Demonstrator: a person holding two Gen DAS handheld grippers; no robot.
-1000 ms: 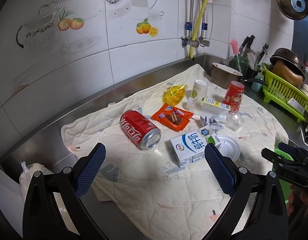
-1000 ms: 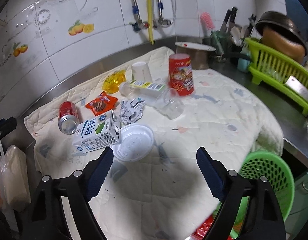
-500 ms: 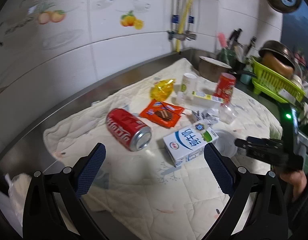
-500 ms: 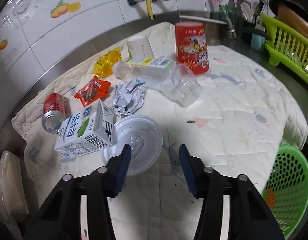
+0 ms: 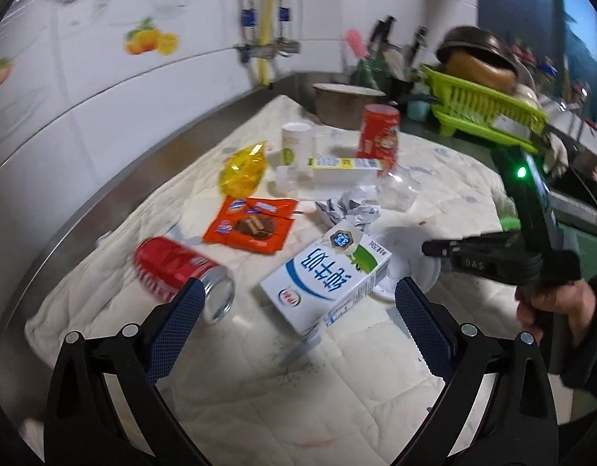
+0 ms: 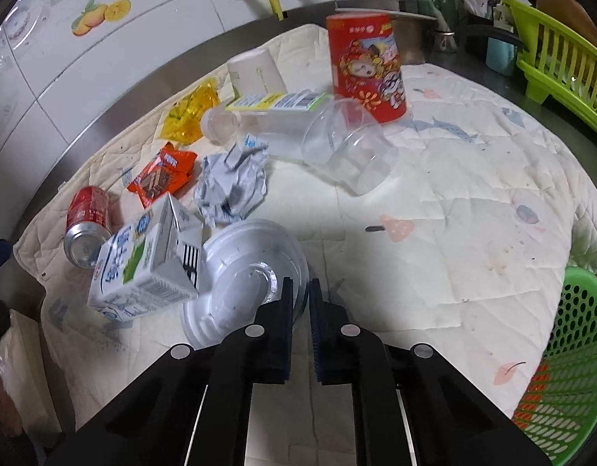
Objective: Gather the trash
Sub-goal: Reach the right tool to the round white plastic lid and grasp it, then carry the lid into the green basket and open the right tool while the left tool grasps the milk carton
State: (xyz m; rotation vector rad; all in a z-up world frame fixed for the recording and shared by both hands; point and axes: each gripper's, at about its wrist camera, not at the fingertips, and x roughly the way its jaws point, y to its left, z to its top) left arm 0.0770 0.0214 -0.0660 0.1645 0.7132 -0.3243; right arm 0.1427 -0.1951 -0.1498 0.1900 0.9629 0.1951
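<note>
In the left wrist view, the left claw (image 5: 298, 310) hangs wide open and holds nothing, its blue pads spread to either side of a milk carton (image 5: 325, 279) that lies on its side on the quilted cloth (image 5: 259, 400) covering the steel counter (image 5: 85, 178); the carton's long axis runs from near-left to far-right, its gabled top pointing away toward a crumpled paper ball (image 5: 351, 209). A red soda can (image 5: 182, 272) lies on its side to the left, open end toward the camera, with an orange snack wrapper (image 5: 252, 225) beyond it. The right claw (image 5: 428, 249) comes in from the right above a white plastic lid (image 5: 411, 268); whether it grips the lid cannot be told here. In the right wrist view, the right claw (image 6: 298, 295) is nearly closed, its two pads pinching the near rim of the white plastic lid (image 6: 244, 264), which lies beside the milk carton (image 6: 143, 264). A clear plastic cup (image 6: 349, 151) lies tipped, mouth toward the camera, and a red snack canister (image 6: 366, 66) stands upright behind it. A green basket (image 6: 570, 369) sits at the lower right, off the cloth's edge.
</note>
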